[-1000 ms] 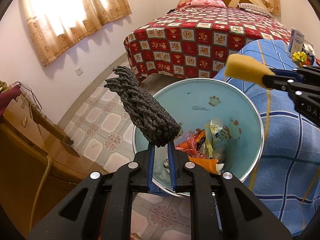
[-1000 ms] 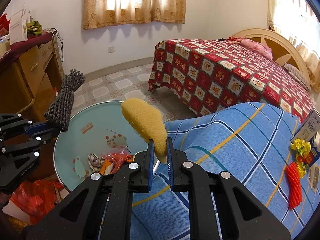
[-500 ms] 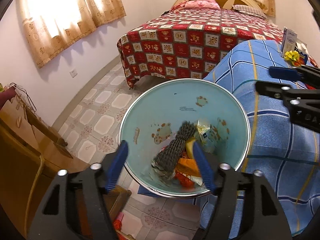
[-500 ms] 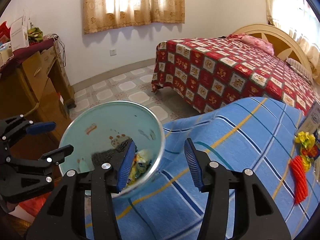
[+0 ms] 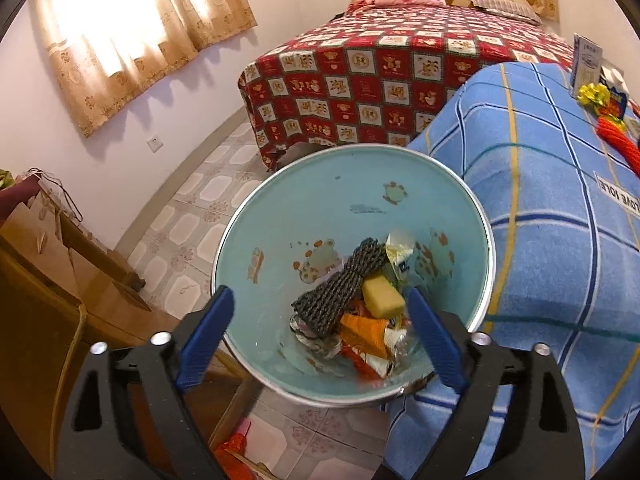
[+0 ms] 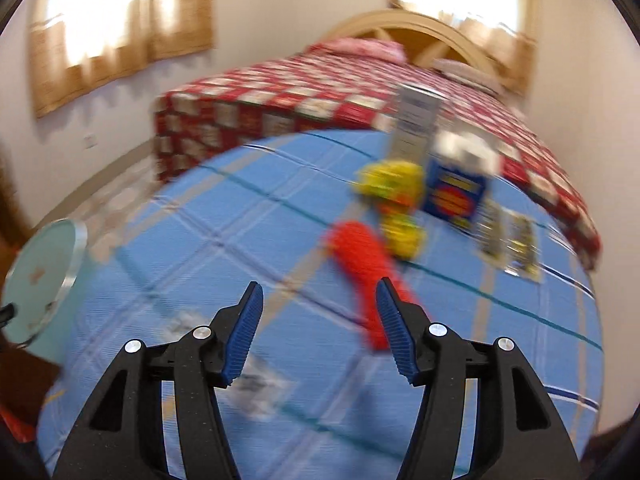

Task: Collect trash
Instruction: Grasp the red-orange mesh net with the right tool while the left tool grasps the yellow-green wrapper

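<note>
Blue plaid blanket [image 6: 248, 240] bears blurred, seemingly red and yellow trash [image 6: 394, 208].

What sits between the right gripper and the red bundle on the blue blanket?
Nothing visible. The right gripper, jaws open and empty after just opening, looks straight at the red bundle over bare blanket. The yellow bundle and blue box lie beyond it. The view is blurred.

Left gripper [image 5: 316, 322], right gripper [image 6: 319, 326]: jaws just opened, empty.
</note>
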`<state>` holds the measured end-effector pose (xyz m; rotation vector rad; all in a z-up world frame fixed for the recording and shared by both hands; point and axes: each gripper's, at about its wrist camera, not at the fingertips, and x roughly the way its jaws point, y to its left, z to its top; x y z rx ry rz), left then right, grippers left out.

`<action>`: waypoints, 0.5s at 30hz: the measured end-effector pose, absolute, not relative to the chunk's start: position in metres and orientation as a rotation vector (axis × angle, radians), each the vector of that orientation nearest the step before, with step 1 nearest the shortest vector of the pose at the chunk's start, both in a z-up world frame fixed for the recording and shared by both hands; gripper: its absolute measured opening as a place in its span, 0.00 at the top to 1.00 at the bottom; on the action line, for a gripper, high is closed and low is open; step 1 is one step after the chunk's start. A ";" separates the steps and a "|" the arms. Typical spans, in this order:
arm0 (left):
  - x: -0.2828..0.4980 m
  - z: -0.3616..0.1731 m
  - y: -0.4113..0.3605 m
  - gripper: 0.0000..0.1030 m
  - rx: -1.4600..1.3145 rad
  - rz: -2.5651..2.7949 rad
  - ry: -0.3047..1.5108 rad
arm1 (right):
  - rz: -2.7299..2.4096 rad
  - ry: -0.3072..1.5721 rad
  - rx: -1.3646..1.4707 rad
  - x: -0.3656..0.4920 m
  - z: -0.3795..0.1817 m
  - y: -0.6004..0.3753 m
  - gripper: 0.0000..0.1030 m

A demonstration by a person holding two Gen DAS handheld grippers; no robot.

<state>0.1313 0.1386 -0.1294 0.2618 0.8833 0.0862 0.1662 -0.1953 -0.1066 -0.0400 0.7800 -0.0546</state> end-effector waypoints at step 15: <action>0.163 -0.126 0.117 0.12 0.226 0.101 0.893 | 0.029 0.932 -0.035 0.195 -0.134 -0.229 0.74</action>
